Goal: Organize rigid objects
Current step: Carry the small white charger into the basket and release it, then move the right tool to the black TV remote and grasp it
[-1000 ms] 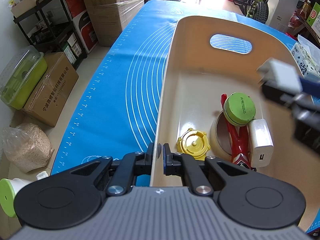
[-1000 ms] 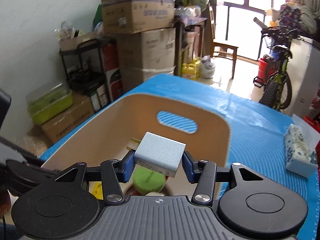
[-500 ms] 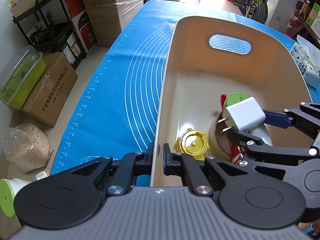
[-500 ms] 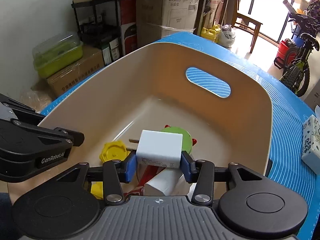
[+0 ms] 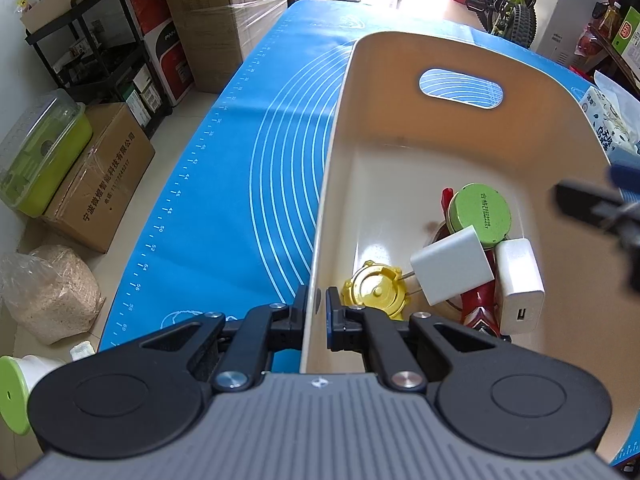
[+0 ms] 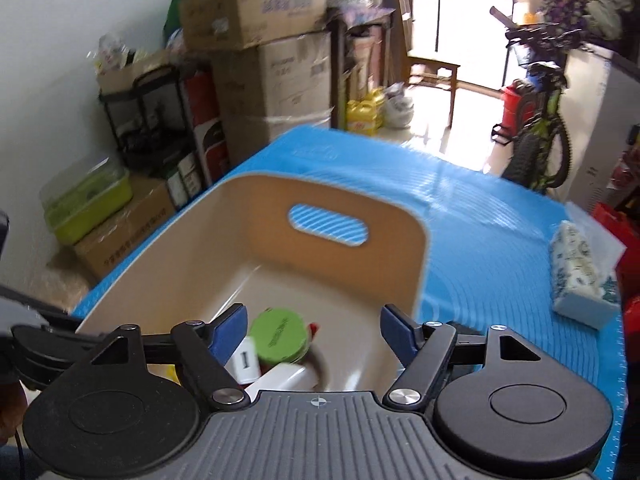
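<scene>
The white charger (image 5: 451, 270) lay prongs-left in the bin (image 5: 332, 184) — right gripper (image 6: 313, 330) just opened, empty; left gripper (image 5: 317, 308) clamped the bin's wall.

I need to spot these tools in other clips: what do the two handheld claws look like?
Both match. The left claw and the right claw each have black linkage arms with silver pivot bolts, two round black discs, a ribbed grey body with a small crosshair mark, and blue finger pads. No sleeves visible.
</scene>
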Available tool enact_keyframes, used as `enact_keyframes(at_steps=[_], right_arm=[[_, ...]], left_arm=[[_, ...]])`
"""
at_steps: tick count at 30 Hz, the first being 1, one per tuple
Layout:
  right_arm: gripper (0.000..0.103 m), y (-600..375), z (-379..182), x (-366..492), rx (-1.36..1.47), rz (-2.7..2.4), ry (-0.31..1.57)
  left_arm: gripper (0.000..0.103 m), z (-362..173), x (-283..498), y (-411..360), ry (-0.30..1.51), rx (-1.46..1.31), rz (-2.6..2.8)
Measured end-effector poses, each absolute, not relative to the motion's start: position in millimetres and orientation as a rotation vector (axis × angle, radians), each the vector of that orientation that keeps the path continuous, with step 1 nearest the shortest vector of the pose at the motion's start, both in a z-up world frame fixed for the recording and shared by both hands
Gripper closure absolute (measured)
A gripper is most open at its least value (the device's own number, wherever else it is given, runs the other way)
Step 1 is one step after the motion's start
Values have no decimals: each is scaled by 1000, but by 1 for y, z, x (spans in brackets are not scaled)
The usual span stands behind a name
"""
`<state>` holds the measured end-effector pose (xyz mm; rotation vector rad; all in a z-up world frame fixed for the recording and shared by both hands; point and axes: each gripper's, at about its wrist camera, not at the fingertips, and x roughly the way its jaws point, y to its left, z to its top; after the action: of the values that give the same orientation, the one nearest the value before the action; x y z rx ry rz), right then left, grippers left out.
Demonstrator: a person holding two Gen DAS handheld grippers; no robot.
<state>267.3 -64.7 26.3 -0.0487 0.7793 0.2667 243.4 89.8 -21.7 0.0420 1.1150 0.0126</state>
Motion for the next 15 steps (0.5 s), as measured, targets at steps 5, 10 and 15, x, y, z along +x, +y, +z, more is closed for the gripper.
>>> enact_keyframes(at_steps=[5,10,15], right_arm=[[20,-103,34,258,11,164,731],[20,-140,23,256,37,52,737],[20,-159,-2,254,46,-29,748]], left_arm=[[95,-22,243,90,1115,42,12],[95,-22,243,89,1115,42,12],[95,-22,243,90,1115,43,13]])
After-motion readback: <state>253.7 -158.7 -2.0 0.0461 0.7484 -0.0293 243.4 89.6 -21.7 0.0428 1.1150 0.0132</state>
